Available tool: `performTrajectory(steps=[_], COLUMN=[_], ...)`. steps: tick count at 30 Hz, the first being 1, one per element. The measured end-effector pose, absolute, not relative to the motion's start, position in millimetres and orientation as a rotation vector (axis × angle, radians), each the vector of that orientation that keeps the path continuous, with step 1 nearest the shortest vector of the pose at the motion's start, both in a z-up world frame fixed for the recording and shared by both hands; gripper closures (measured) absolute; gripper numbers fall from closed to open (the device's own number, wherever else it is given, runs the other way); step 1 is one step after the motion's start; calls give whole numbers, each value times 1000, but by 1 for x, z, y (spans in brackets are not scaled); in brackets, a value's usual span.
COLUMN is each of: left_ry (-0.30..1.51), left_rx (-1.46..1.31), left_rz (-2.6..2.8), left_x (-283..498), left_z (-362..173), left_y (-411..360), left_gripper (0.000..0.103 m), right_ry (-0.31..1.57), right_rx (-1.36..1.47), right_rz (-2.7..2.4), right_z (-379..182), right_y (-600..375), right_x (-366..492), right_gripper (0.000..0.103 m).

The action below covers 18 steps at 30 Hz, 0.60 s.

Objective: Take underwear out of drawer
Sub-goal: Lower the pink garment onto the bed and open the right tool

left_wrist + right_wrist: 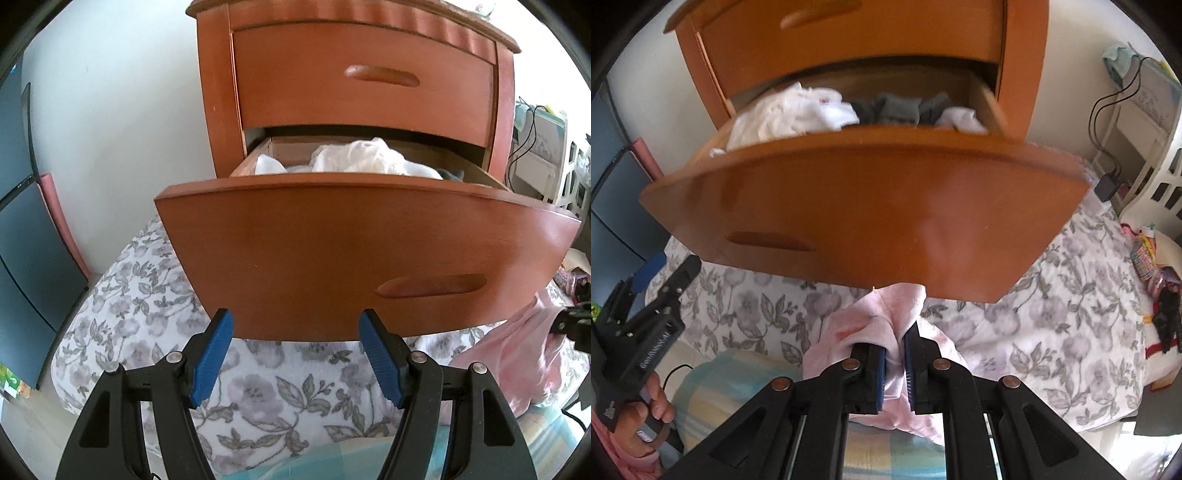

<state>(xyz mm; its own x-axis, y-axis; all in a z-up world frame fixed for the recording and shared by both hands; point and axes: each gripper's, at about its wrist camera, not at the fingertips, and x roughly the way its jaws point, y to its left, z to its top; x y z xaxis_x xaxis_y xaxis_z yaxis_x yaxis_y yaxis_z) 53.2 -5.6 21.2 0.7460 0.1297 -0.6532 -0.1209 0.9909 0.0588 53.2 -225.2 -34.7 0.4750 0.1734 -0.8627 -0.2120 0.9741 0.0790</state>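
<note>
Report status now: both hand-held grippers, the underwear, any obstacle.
Left hand-held gripper open, empty. Right hand-held gripper shut on pale pink fabric underwear, out below the open orange wooden drawer. White and grey clothes remain inside. No obstacle.

The left gripper (295, 354) is held level with its two blue-padded fingers (212, 354) spread wide apart and nothing between the jaws. The right gripper (894, 365) has its jaws drawn almost together, pinching a fold of pink cloth (886, 314) that bunches up beyond the fingertips and hangs down either side of them. In the right wrist view, a hand (646, 410) at the lower left edge wraps its fingers around the left gripper's handle, well off to the left of the right jaws.
</note>
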Motion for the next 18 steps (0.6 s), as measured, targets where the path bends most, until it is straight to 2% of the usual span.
performTrajectory(steps=[13, 18], left_ry=[798, 836], left_rx=[26, 11], left_rz=[124, 121], left_x=[69, 75], left_z=[7, 2], left_y=[-9, -7], left_gripper=[32, 32], right_ry=[1149, 1161], right_rx=[-73, -84], right_rz=[223, 216], right_z=[-74, -80], right_y=[-216, -215], right_x=[76, 82], right_gripper=[92, 83])
